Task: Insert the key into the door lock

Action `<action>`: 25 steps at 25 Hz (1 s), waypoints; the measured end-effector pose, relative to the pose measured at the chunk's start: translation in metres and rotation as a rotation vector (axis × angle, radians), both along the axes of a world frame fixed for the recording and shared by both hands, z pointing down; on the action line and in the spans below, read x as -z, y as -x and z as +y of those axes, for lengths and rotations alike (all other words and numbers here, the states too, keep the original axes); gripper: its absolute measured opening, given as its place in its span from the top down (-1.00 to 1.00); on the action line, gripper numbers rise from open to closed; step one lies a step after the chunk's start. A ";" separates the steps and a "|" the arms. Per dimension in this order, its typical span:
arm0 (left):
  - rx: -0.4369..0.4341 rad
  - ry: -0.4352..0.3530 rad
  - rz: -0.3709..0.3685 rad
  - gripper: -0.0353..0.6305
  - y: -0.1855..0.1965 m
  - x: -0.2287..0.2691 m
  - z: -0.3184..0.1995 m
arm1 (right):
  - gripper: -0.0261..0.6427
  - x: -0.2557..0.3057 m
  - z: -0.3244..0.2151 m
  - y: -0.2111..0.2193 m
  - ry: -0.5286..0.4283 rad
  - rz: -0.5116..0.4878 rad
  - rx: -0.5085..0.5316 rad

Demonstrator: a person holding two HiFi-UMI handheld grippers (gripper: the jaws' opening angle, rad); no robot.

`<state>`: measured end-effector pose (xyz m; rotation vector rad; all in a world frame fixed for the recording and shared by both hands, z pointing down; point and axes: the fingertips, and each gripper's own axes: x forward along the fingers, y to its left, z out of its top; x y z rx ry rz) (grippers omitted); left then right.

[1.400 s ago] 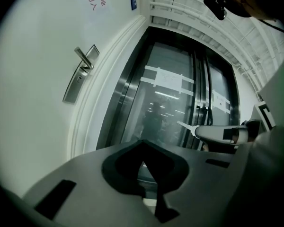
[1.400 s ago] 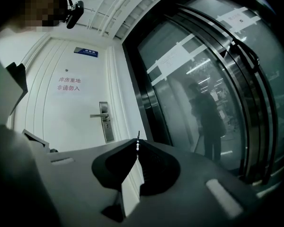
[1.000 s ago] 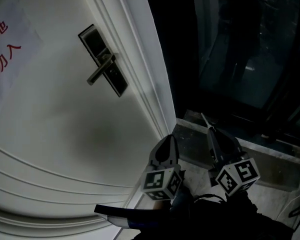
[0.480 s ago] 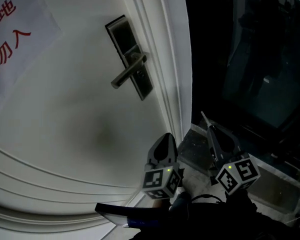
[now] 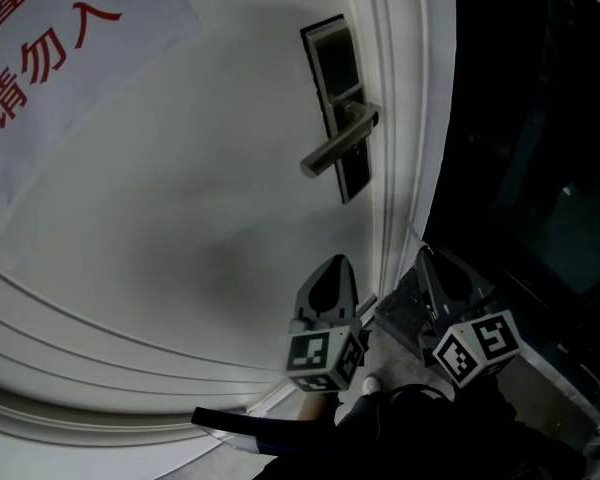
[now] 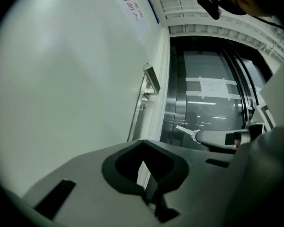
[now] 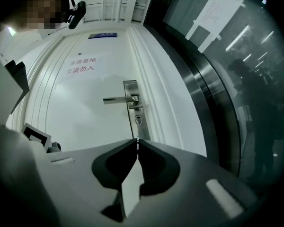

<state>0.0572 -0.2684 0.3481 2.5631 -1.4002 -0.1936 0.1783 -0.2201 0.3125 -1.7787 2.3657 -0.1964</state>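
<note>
The white door [image 5: 180, 228] carries a dark lock plate [image 5: 338, 98] with a silver lever handle [image 5: 335, 148]. In the right gripper view the handle [image 7: 119, 99] and the keyhole [image 7: 138, 120] below it lie straight ahead of the jaws. My right gripper [image 7: 137, 143] is shut on the key [image 7: 131, 183], a pale flat piece between the jaws with its thin tip forward. In the head view that gripper [image 5: 427, 255] hangs below the lock, well short of it. My left gripper [image 5: 332, 263] is beside it, shut and empty. From the left gripper [image 6: 141, 143] view the key [image 6: 184, 129] shows at the right.
A paper sign with red characters [image 5: 60, 28] is stuck to the door at upper left. Right of the door's moulded frame [image 5: 405, 118] stands a dark glass and metal wall [image 5: 540, 138]. A grey floor sill [image 5: 400, 316] lies under the grippers. A person's dark sleeve [image 5: 430, 438] fills the bottom.
The head view has swung left and down, so the lock now sits further right and upright in it. Both grippers keep their place in the view and stay shut.
</note>
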 end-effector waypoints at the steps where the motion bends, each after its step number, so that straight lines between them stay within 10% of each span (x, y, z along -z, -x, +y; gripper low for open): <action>1: 0.010 0.001 0.002 0.89 0.005 0.001 -0.002 | 0.89 0.000 -0.004 0.005 0.001 0.002 0.012; 25: 0.254 -0.005 -0.013 0.89 0.024 0.019 -0.032 | 0.89 0.014 -0.077 0.026 -0.024 0.069 0.287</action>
